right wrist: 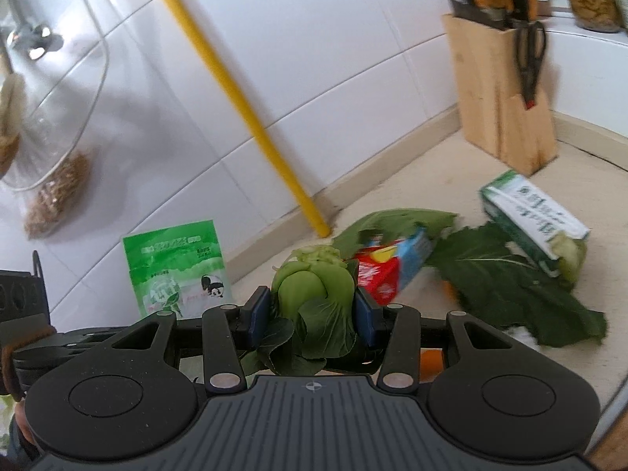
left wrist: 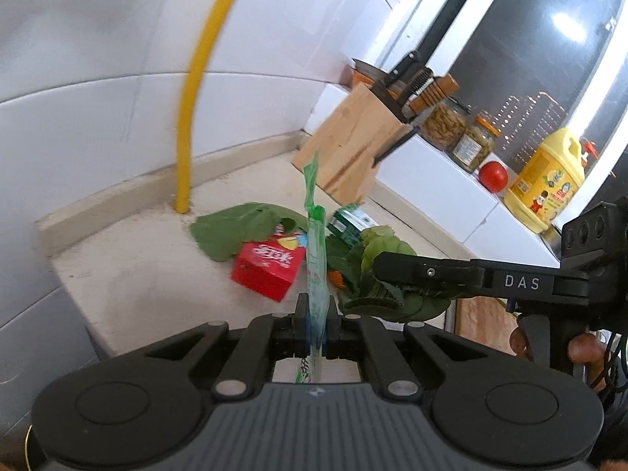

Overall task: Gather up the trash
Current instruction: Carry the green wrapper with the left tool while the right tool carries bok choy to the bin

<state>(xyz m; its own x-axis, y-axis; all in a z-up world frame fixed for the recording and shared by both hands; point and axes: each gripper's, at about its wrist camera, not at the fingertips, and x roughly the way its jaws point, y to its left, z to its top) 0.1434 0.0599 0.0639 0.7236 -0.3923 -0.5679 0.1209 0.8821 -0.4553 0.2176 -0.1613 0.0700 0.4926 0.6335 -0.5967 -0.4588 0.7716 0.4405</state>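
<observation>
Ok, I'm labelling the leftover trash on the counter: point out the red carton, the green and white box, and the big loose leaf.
red carton [left wrist: 267,271], left wrist view, on its red front face.
green and white box [right wrist: 535,219], right wrist view, on its long printed side.
big loose leaf [right wrist: 510,290], right wrist view, mid-blade.

My left fingers [left wrist: 316,314] pinch a sachet [left wrist: 315,259] that stands upright between them, above the worktop [left wrist: 157,274]. My right fingers [right wrist: 312,314] clasp a leafy vegetable [right wrist: 312,294], stem end forward.

On the worktop ahead lies a carton [right wrist: 386,271], partly under a torn leaf [right wrist: 396,221]. To its right a second, larger leaf [right wrist: 510,294] lies flat, and a box [right wrist: 533,219] rests on that leaf's far edge. Behind the box, in the corner, stands a knife block [right wrist: 498,110]. A pipe [right wrist: 235,98] rises from the worktop against the wall, behind the torn leaf. On the sill [left wrist: 431,172] to the right of the block sit two jars [left wrist: 459,129], then a tomato [left wrist: 493,176], then a jug [left wrist: 547,180].
</observation>
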